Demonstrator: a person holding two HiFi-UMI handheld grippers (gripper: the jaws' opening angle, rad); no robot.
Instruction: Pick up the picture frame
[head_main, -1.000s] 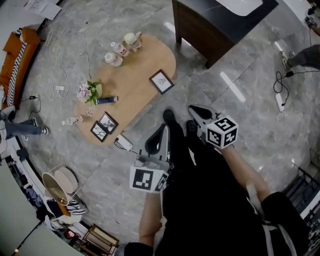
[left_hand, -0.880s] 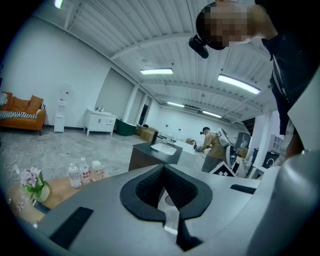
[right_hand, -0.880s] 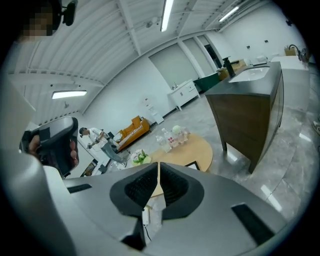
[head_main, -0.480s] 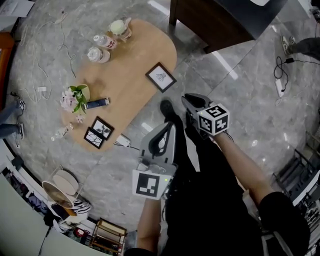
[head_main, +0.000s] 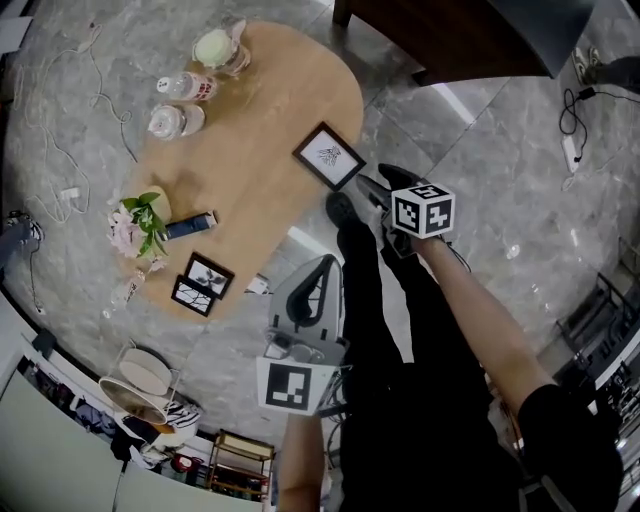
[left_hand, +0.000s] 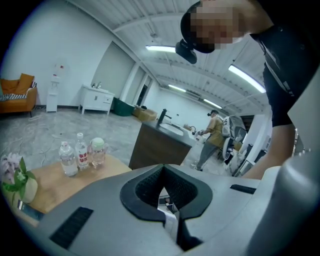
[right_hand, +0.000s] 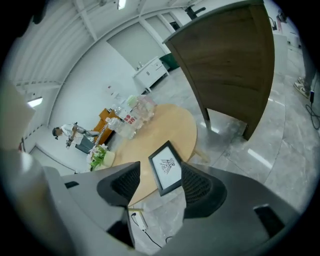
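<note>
A black picture frame (head_main: 329, 155) with a white print lies flat near the right edge of the oval wooden table (head_main: 250, 120). My right gripper (head_main: 372, 186) hangs just right of it and apart from it. In the right gripper view the picture frame (right_hand: 168, 167) shows beyond the gap of the opening jaws of the right gripper (right_hand: 161, 184), with nothing between the pads. My left gripper (head_main: 324, 264) is lower, over the floor by the table's near end. In the left gripper view the left gripper (left_hand: 167, 202) is shut and empty.
Two small frames (head_main: 200, 283), a flower vase (head_main: 135, 218), a dark bar (head_main: 188, 225), bottles (head_main: 178, 103) and a jar (head_main: 218, 48) share the table. A dark cabinet (head_main: 470, 35) stands beyond it. Cables (head_main: 60, 150) lie on the floor. My own legs (head_main: 370, 300) stand below the grippers.
Both grippers have moved toward the table. The right one now sits close beside the picture frame, and the left has come forward over the floor.
</note>
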